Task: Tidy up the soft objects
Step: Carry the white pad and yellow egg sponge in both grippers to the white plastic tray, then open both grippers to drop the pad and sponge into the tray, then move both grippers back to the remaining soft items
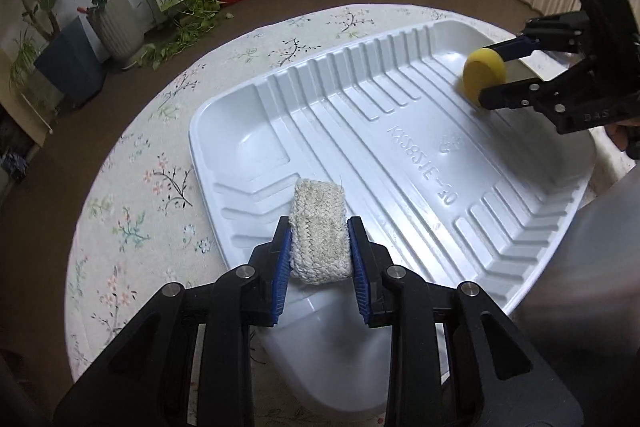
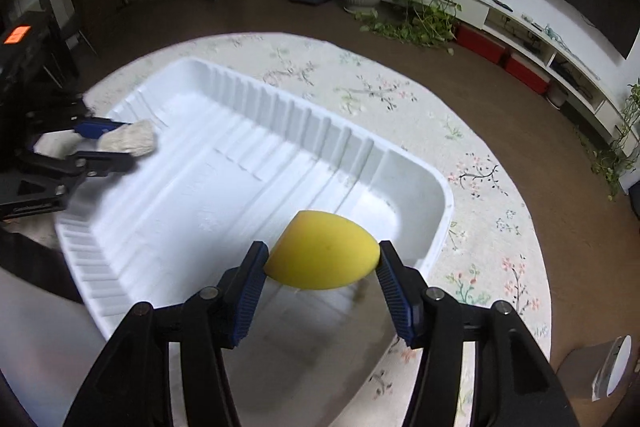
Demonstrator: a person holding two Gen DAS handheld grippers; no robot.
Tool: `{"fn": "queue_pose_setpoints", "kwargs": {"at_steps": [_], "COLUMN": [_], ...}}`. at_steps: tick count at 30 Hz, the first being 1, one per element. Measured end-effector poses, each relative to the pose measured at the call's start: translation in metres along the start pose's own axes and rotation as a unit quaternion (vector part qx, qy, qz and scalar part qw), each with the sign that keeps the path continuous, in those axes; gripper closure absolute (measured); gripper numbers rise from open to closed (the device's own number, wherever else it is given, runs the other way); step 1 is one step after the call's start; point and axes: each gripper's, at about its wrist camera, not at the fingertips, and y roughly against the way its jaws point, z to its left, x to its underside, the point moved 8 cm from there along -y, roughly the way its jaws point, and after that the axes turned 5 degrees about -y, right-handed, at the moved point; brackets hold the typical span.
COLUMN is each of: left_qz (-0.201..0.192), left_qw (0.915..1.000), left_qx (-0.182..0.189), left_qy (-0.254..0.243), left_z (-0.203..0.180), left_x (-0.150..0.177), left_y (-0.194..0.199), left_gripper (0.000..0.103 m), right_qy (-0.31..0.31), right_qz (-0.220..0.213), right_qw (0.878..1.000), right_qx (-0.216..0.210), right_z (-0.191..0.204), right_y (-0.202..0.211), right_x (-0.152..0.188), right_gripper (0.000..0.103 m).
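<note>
I see the round table (image 1: 132,195) with its floral cloth carrying a large white ribbed tray (image 1: 400,155), which takes up most of the top. My left tool (image 1: 318,247) hangs over the tray's near end, blue pads clamped narrow on an off-white woven pad (image 1: 318,227), which stands upright between them above the tray floor. My right tool (image 2: 322,263) sits over the opposite end, holding a yellow egg-shaped sponge (image 2: 320,251) at a wider opening; both pads touch the sponge's sides. From the left wrist view the sponge is low over the tray's ribbed floor; contact I cannot tell.
</note>
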Motion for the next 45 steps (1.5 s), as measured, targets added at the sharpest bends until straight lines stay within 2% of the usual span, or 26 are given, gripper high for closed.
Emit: {"fn": "queue_pose_setpoints", "kwargs": {"at_steps": [9, 12, 16, 17, 22, 26, 28, 31, 38, 42, 45], "left_qz": [-0.010, -0.017, -0.035, -0.040, -0.051, -0.069, -0.077, -0.095, -0.134, -0.153, -0.155], "left_qw": [0.9998, 0.9994, 0.9984, 0.9980, 0.9967, 0.9950, 0.9937, 0.9903, 0.9785, 0.9720, 0.9699], "left_qx": [-0.003, -0.005, -0.013, -0.012, -0.023, -0.023, -0.029, -0.039, -0.058, -0.070, -0.068], "left_qy": [0.016, 0.028, 0.043, 0.047, 0.059, 0.069, 0.075, 0.094, 0.146, 0.164, 0.175], "left_z": [-0.006, -0.004, 0.004, 0.005, 0.016, 0.021, 0.025, 0.033, 0.055, 0.056, 0.044], "left_x": [0.003, 0.000, -0.007, -0.010, -0.017, -0.021, -0.022, -0.022, -0.003, 0.027, 0.059], "left_y": [0.007, 0.009, 0.017, 0.019, 0.029, 0.039, 0.045, 0.055, 0.093, 0.125, 0.149], "left_gripper": [0.076, 0.074, 0.045, 0.041, 0.027, 0.010, 0.010, 0.000, 0.000, 0.000, 0.000], "right_qy": [0.015, 0.014, 0.022, 0.018, 0.012, 0.008, 0.002, -0.009, -0.074, -0.122, -0.148], "right_qz": [-0.004, -0.012, -0.035, -0.044, -0.067, -0.079, -0.085, -0.095, -0.127, -0.157, -0.170], "right_qw": [1.000, 1.000, 0.999, 0.999, 0.998, 0.997, 0.996, 0.995, 0.989, 0.980, 0.974], "right_qx": [0.009, 0.003, 0.000, -0.001, 0.000, 0.004, 0.006, 0.010, 0.026, 0.024, 0.031], "right_z": [0.003, 0.004, 0.008, 0.006, 0.001, -0.002, -0.004, -0.010, -0.044, -0.060, -0.066], "right_y": [-0.012, -0.008, 0.006, 0.011, 0.028, 0.040, 0.045, 0.054, 0.087, 0.122, 0.151], "right_x": [-0.011, -0.010, -0.013, -0.014, -0.018, -0.018, -0.018, -0.019, -0.009, 0.014, 0.048], "right_gripper": [0.042, 0.036, 0.020, 0.018, 0.012, 0.005, 0.000, 0.000, 0.000, 0.000, 0.000]}}
